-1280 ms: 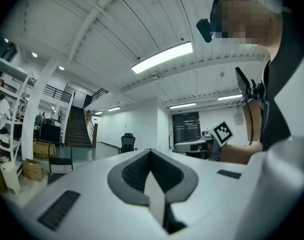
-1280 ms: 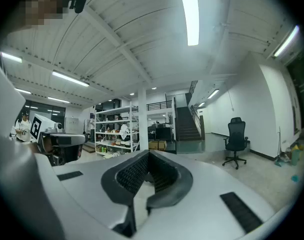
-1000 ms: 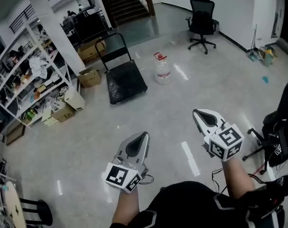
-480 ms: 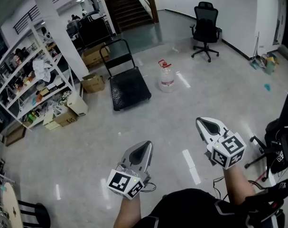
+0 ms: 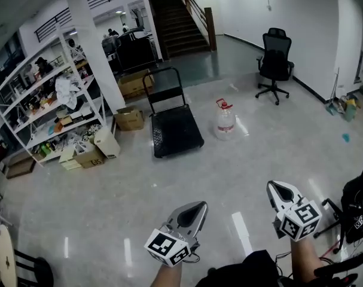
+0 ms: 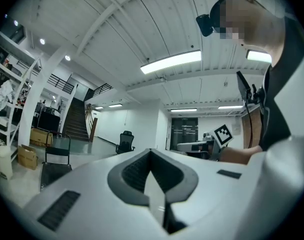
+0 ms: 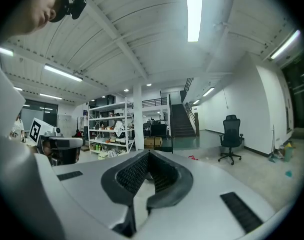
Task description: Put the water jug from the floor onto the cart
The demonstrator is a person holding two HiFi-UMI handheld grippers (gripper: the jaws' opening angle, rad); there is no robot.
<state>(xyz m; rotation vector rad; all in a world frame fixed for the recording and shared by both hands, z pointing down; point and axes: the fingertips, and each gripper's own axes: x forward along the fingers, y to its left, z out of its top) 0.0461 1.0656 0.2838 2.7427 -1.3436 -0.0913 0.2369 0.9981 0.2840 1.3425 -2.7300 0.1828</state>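
**Head view.** Found the water jug (image 5: 225,119) upright on the floor (image 5: 109,184), just right of the cart (image 5: 176,133) but apart from it, and well ahead of both tongs. Noted the cart's flat deck bare, with its push bar raised at the far end. Saw the left tongs (image 5: 195,209) and right tongs (image 5: 278,188) low in frame, pointing forward, carrying nothing.

**Left gripper view.** Confirmed the left tongs (image 6: 150,159) pressed together with nothing between. Made out the cart (image 6: 54,159) at far left. Could not find the jug here.

**Right gripper view.** Confirmed the right tongs (image 7: 147,171) pressed together and empty. Spotted a red speck (image 7: 192,158) just over the tongs' body, probably the jug's top.

**Handling, as judgement.** Rated the jug heavy if full, of rigid clear plastic, smooth-walled and likely slippery, with contents liable to slosh. Recommended pinching the red carrying loop at the neck with one pair of tongs, steadying the body with the other, and keeping it upright.
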